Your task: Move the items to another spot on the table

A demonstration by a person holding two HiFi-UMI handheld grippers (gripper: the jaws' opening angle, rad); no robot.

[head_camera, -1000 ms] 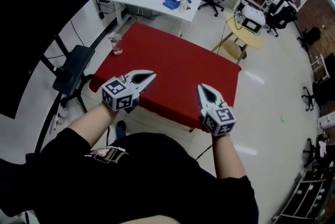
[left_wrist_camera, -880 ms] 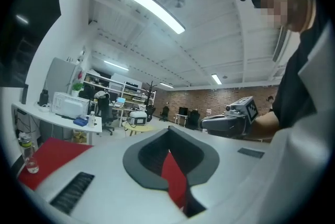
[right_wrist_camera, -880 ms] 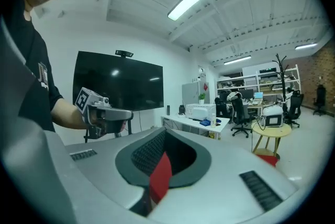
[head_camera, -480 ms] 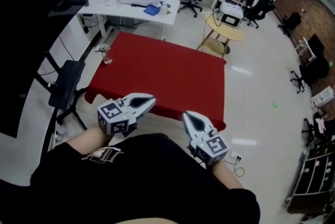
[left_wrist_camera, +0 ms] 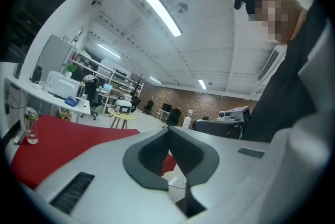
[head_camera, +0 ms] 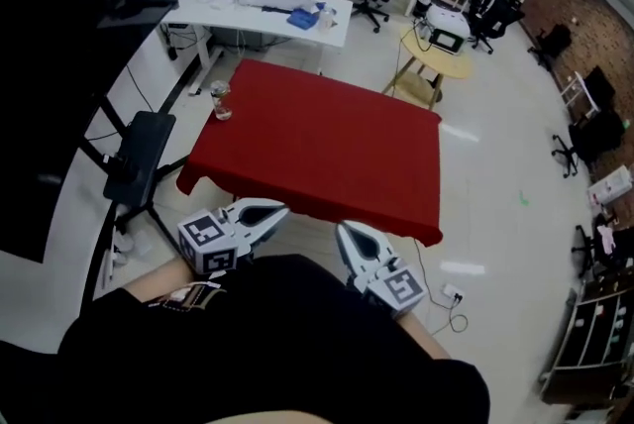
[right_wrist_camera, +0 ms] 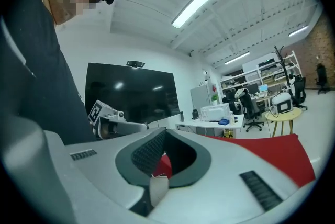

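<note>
A table under a red cloth (head_camera: pixel 327 150) stands ahead of me. At its far left corner sits a small clear glass jar (head_camera: pixel 220 101), which also shows at the left of the left gripper view as the jar (left_wrist_camera: pixel 32 126). My left gripper (head_camera: pixel 278 208) is held close to my body, short of the table's near edge, shut and empty. My right gripper (head_camera: pixel 343 232) hangs beside it, also shut with nothing in it. Both gripper views tilt upward toward the ceiling, and each shows closed jaw tips (left_wrist_camera: pixel 168 129) (right_wrist_camera: pixel 165 131).
A black chair (head_camera: pixel 134 155) stands left of the table. Behind it are a white desk (head_camera: pixel 267 11) with a white box, a small round yellow table (head_camera: pixel 436 51), office chairs and shelves. A cable and plug lie on the floor (head_camera: pixel 451 298) at right.
Both grippers have drawn back from over the table's near edge toward my body. The table now lies farther ahead of me in the head view.
</note>
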